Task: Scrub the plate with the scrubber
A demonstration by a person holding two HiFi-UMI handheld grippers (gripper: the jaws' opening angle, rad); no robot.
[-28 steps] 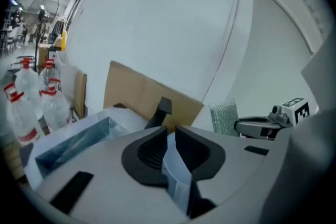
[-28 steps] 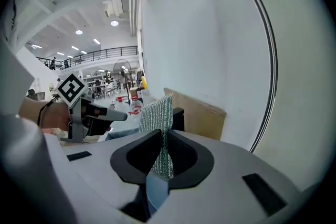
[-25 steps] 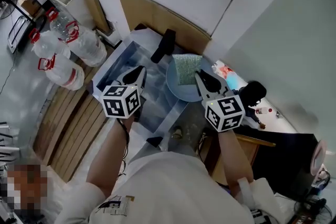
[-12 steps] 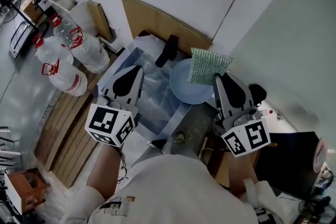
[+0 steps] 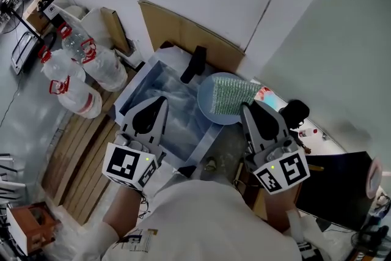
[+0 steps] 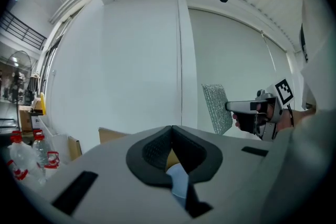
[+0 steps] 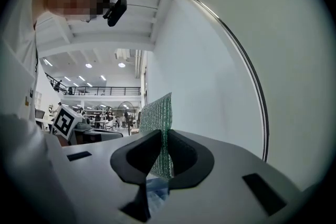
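Right gripper (image 5: 252,112) pinches scrubber (image 5: 231,95) over centre plate (image 5: 205,106); left gripper (image 5: 153,112), closed and empty, steadies nothing, so scrubbing may shove the plate.

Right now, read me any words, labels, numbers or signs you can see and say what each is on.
No text can be read in any view.
Cubes on the left gripper and right gripper: square black-and-white markers, no letters.
Print on the person's shirt: too small to read.
Colourful item beside the plate: too blurred to read.
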